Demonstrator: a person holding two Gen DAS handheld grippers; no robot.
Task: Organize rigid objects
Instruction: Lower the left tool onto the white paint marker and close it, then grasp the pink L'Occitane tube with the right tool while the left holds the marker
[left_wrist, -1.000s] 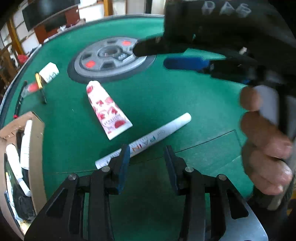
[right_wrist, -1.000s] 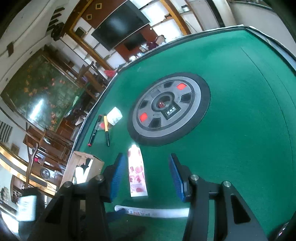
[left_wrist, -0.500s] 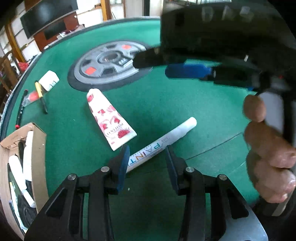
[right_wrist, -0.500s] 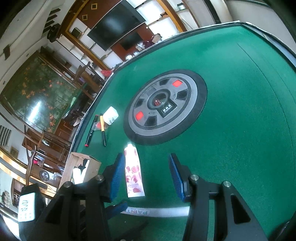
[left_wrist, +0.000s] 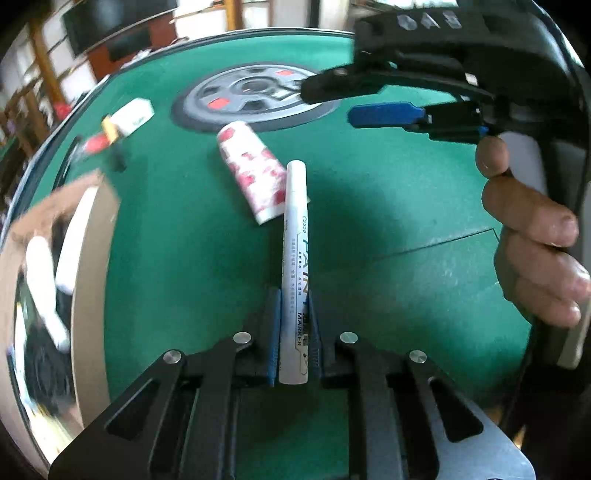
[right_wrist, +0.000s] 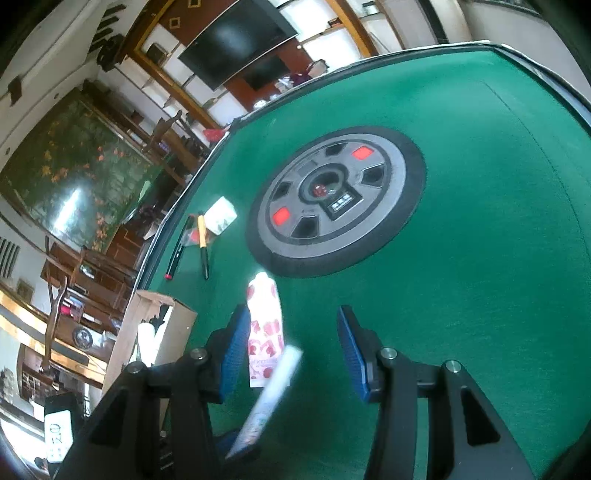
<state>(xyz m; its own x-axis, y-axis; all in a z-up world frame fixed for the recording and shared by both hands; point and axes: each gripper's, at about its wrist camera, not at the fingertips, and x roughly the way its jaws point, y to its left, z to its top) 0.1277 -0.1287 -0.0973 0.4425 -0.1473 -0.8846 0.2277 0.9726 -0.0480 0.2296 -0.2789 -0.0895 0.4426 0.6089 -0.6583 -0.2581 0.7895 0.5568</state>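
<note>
My left gripper (left_wrist: 293, 295) is shut on a white paint marker (left_wrist: 293, 236), which points forward along the fingers above the green felt table (left_wrist: 388, 206). The marker also shows blurred in the right wrist view (right_wrist: 273, 391). A white tube with red flowers (left_wrist: 251, 170) lies on the felt just beyond the marker's tip; it also shows in the right wrist view (right_wrist: 264, 332). My right gripper (right_wrist: 291, 347) is open and empty above the felt; it appears in the left wrist view (left_wrist: 332, 99) at upper right.
An open cardboard box (left_wrist: 85, 266) with white items inside stands at the left. A grey round centre panel (right_wrist: 334, 199) sits mid-table. Pens (right_wrist: 202, 240) and a small white packet (right_wrist: 220, 218) lie near the far left edge.
My left gripper closed on the paint marker and lifted it; the marker turned from lying crosswise to pointing straight ahead. The view swung toward the box. The right gripper stayed open.
</note>
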